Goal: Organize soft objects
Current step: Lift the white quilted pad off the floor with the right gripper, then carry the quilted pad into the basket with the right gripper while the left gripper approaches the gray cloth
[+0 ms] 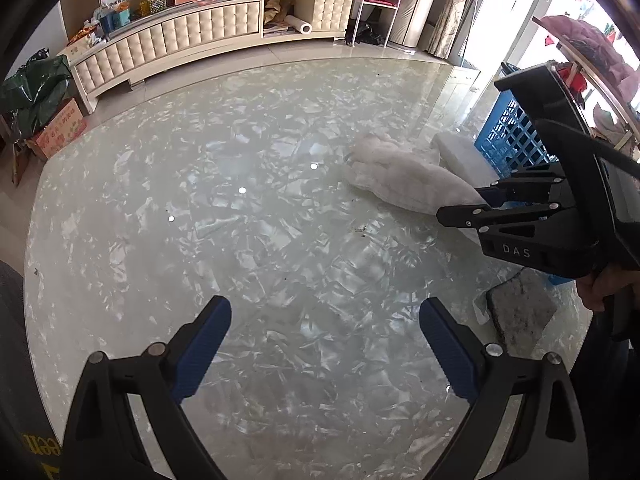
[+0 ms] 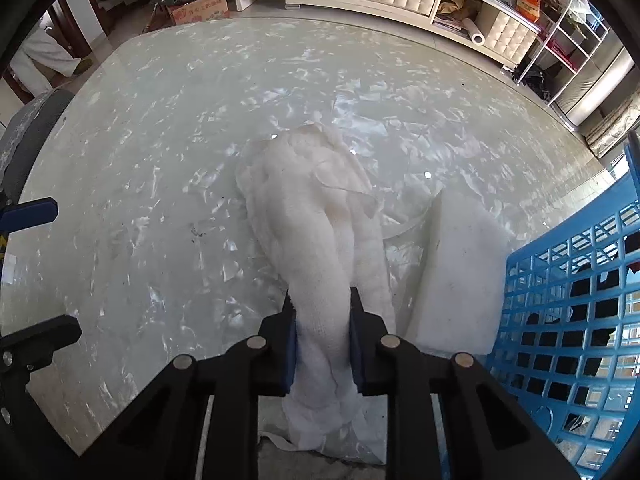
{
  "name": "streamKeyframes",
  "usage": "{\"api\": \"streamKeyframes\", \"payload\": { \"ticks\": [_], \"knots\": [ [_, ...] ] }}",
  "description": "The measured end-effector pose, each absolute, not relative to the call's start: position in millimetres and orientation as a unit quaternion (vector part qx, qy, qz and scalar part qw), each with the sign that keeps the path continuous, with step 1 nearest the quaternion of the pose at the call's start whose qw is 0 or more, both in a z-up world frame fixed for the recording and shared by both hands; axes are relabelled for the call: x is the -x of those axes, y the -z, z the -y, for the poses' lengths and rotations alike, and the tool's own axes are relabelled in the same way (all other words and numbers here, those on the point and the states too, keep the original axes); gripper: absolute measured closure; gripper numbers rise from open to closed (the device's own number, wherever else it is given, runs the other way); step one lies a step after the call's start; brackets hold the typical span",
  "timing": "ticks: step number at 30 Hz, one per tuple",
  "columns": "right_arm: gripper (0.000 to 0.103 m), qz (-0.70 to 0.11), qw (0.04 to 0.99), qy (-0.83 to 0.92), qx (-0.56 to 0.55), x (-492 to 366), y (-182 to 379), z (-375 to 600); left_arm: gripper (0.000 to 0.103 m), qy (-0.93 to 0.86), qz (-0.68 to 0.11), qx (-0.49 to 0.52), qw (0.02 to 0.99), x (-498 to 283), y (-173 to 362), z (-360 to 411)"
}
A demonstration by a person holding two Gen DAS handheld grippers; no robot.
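Right gripper [image 2: 323, 332] clamped on white gauzy cloth [image 2: 316, 216], blue pads [image 2: 291, 350] pinching a bunched neck of fabric; loose end hanging behind the jaws, bulk of cloth trailing forward and resting on glossy marbled table [image 2: 140, 140]. Seen from left wrist view: right gripper [image 1: 466, 210] coming in from the right edge, held low and roughly level with the tabletop, fingers pointing left, cloth [image 1: 400, 172] stretching away from the tips; hand [image 1: 600, 288] wrapped around the handle below the body, partly out of frame. Left gripper [image 1: 325, 344] hovering above bare table [image 1: 240, 240], tilted down toward it, jaws spread wide, nothing between blue pads [image 1: 204, 344]; well apart from the cloth. Left fingertip [image 2: 32, 212] just visible at the left edge of right wrist view. White foam block [image 2: 460, 272] lying flat just right of the cloth, touching its edge, against blue plastic basket [image 2: 568, 300] at table's right side; dark items inside basket, unclear what. Grey rough pad [image 1: 520, 308] near table's front-right edge, below right gripper.
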State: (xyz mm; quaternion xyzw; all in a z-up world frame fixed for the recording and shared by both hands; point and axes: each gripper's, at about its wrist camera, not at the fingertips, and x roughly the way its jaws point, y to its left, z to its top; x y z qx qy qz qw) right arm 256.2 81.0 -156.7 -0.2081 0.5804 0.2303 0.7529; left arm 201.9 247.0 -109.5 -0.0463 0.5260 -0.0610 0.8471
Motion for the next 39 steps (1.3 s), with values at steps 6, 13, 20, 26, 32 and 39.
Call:
{"api": "streamKeyframes", "payload": {
  "ticks": [6, 13, 20, 26, 32, 39],
  "knots": [
    [0.083, -0.566, 0.76, -0.243, 0.21, -235.0, 128.0, -75.4, 0.009, 0.061, -0.517, 0.042, 0.853, -196.0, 92.9, -245.5],
    [0.083, -0.555, 0.761, -0.267, 0.204, -204.7, 89.0, -70.9, 0.009, 0.061, -0.503, 0.029, 0.861, -178.3, 64.1, -239.3],
    [0.084, -0.546, 0.764, -0.278, 0.2, -176.7, 66.3, -65.1, 0.009, 0.065, -0.491, 0.018, 0.869, -162.0, 37.3, -221.7],
    [0.084, -0.536, 0.773, -0.281, 0.189, -161.1, 44.4, -48.5, 0.009, 0.067, -0.476, 0.008, 0.877, -144.5, 12.1, -199.5],
    [0.084, -0.519, 0.785, -0.288, 0.177, -148.5, 21.7, -26.6, 0.009, 0.071, -0.462, -0.005, 0.884, -134.0, -10.7, -173.7],
    [0.084, -0.499, 0.799, -0.292, 0.163, -139.8, -2.2, 4.8, 0.009, 0.078, -0.453, -0.016, 0.888, -131.5, -27.6, -148.3]
  ]
}}
